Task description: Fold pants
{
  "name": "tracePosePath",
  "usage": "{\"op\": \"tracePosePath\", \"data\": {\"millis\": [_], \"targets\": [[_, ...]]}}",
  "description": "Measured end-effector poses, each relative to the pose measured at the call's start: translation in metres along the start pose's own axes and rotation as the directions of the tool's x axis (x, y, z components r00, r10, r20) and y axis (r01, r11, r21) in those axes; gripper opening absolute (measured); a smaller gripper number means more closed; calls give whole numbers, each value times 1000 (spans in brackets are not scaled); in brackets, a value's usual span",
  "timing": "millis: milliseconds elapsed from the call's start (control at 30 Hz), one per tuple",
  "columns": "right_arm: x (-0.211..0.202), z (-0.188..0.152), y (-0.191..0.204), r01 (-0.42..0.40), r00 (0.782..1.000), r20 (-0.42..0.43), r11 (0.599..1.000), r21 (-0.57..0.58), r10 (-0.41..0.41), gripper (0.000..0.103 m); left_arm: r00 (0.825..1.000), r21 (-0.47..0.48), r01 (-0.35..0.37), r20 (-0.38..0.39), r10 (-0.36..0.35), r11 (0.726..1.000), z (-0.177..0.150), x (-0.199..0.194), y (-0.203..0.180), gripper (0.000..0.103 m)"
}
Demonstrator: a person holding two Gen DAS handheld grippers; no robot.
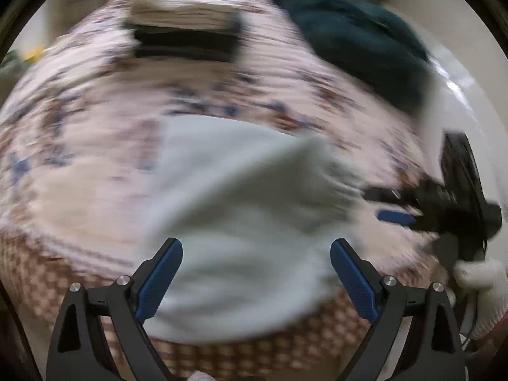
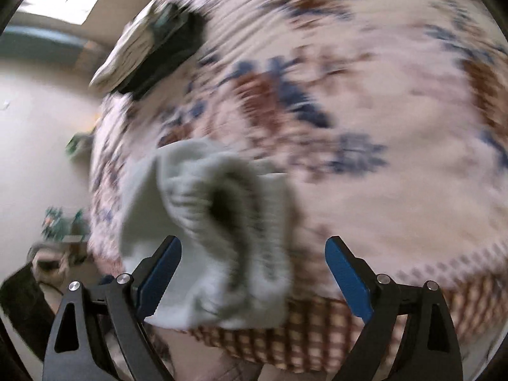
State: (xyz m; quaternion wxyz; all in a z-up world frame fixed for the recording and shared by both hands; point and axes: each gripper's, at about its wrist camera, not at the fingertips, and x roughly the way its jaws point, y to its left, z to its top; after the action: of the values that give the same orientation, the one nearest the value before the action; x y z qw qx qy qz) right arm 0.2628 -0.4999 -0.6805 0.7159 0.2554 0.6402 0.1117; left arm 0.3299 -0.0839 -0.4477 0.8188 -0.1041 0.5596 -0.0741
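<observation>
Left wrist view: blurred by motion.
Pants (image 1: 241,222): pale grey, bunched on the floral bedspread (image 1: 79,146), near its checked edge.
Left gripper (image 1: 256,281): fingers wide apart above the pants, gripping nothing.
Right gripper (image 2: 253,277): fingers spread, nothing pinched; pants waistband (image 2: 222,209) gapes just ahead.
Surroundings: folded stack (image 1: 185,33) at far side; dark teal garment (image 1: 355,41) on the far right; gloved hand (image 1: 482,292).

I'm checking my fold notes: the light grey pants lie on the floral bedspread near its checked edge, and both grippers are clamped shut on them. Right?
Not quite. The light grey pants do lie on the floral bedspread, but both grippers are open: the left gripper in the left wrist view and the right gripper in the right wrist view grip nothing.
</observation>
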Motion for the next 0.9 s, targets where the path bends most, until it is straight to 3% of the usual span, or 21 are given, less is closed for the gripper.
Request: {"op": "tracePosePath", "data": {"millis": [100, 167, 267, 333, 433, 500, 533, 600, 733, 800, 833, 867, 900], "targets": [[61, 14, 4, -12, 990, -138, 999, -31, 8, 93, 996, -81, -83, -37, 80, 993, 16, 18, 40, 95], [95, 14, -3, -90, 972, -217, 996, 28, 94, 67, 995, -153, -81, -70, 71, 985, 27, 33, 62, 95], [90, 6, 3, -69, 984, -165, 998, -11, 66, 47, 994, -192, -70, -97, 52, 979, 31, 47, 73, 95], [62, -2, 0, -114, 988, -100, 993, 38, 117, 42, 994, -196, -61, -102, 41, 979, 31, 51, 71, 95], [8, -14, -14, -71, 997, 19, 995, 76, 69, 42, 994, -191, -30, -107, 10, 981, 30, 52, 59, 95], [-8, -15, -37, -48, 998, 45, 991, 127, 43, 42, 994, -186, -12, -112, -9, 983, 29, 54, 51, 95], [-10, -16, -50, -29, 999, 42, 987, 156, 23, 42, 992, -173, -2, -123, -20, 985, 27, 57, 45, 95], [11, -15, -77, 3, 999, -50, 980, 200, 7, 44, 989, -158, 20, -139, -42, 987, 23, 65, 35, 95], [73, -17, -98, 25, 969, -243, 965, 263, 41, 68, 989, -122, -7, -144, -10, 992, 15, 72, 27, 95], [74, -14, -80, 78, 969, -246, 978, 193, -28, 72, 994, -100, -28, -111, 16, 995, 17, 63, 29, 95], [67, -12, -68, 92, 973, -222, 984, 152, -57, 79, 995, -86, -41, -97, 33, 995, 18, 56, 29, 97], [55, -12, -51, 109, 980, -177, 990, 92, -92, 93, 995, -75, -56, -92, 49, 996, 18, 53, 30, 103], [47, -12, -41, 127, 982, -150, 990, 56, -118, 96, 994, -56, -78, -87, 73, 995, 18, 46, 30, 102]]}}
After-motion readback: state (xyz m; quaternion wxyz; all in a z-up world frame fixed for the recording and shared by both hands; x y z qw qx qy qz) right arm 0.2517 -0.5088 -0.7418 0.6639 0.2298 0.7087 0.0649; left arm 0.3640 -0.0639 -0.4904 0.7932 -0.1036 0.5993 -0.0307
